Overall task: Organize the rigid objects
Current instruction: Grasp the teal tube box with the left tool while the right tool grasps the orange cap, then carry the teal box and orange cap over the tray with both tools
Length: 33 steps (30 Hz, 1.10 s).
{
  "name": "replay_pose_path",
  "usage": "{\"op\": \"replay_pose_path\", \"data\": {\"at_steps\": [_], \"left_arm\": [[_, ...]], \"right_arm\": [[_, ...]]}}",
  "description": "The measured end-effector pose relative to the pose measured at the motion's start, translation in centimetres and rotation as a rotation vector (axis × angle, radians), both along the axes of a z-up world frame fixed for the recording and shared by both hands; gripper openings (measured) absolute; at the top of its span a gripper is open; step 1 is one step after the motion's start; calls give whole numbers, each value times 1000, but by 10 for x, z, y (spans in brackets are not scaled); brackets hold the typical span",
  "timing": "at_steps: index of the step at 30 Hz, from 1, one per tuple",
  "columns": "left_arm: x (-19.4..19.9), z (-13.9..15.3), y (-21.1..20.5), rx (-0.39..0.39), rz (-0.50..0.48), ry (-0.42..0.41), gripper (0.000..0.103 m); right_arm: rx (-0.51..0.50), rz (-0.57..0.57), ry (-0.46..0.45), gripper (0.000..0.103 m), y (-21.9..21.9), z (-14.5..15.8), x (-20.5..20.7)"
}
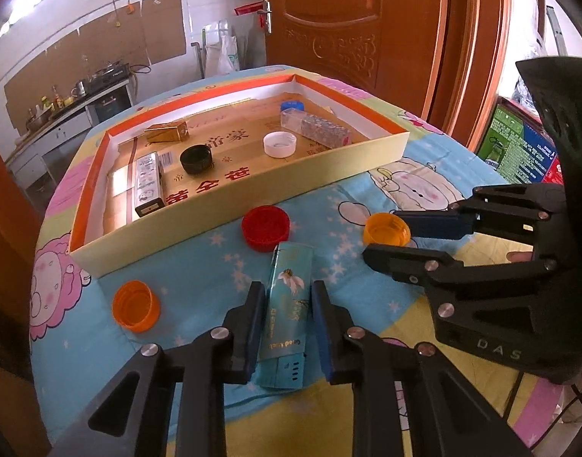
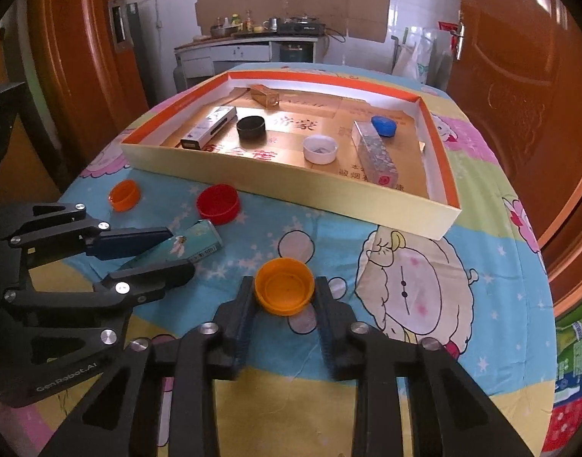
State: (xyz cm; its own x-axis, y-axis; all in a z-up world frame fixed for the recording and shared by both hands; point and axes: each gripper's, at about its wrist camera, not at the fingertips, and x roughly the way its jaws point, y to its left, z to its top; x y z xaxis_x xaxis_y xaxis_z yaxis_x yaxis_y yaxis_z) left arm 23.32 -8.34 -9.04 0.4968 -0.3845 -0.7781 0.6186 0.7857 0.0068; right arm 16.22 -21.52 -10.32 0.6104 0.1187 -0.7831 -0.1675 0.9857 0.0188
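A teal box (image 1: 287, 304) lies on the cartoon cloth between the fingers of my left gripper (image 1: 287, 293), which straddles it with jaws open, small gaps either side. It shows in the right wrist view too (image 2: 194, 242). My right gripper (image 2: 284, 293) straddles an orange cap (image 2: 284, 291), jaws open and close to its sides; the same cap shows in the left wrist view (image 1: 386, 230). A red cap (image 1: 265, 226) and another orange cap (image 1: 136, 305) lie loose on the cloth. The shallow cardboard tray (image 1: 253, 205) holds several boxes and caps.
The tray holds a gold box (image 1: 167, 131), a silver box (image 1: 150, 182), a black cap (image 1: 195, 158), a white cap (image 1: 279, 144), a clear patterned box (image 1: 315, 127) and a blue cap (image 1: 292, 106). Wooden doors flank the round table; a kitchen counter stands behind.
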Motion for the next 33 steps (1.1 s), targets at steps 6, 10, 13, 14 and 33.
{"op": "replay_pose_path", "data": {"at_steps": [6,10,13,14,33], "left_arm": [[1,2,9,-77,42,42,24],[-3,8,16,-119,67,20,23],[-4,9,20,-139,81,20,23],[-4,9,21,-145,82,25,23],[-22,35,26,-178,174,-68,23]], "right_arm": [[2,-5,-5,30,-1,1,-1],[12,-14,-11,30,-4,2,-3],[13,-12,-15,30,-5,4,-7],[13,-12,-18,30,-5,5,-8],[14,-8,-82,30,-5,32,-23]]}}
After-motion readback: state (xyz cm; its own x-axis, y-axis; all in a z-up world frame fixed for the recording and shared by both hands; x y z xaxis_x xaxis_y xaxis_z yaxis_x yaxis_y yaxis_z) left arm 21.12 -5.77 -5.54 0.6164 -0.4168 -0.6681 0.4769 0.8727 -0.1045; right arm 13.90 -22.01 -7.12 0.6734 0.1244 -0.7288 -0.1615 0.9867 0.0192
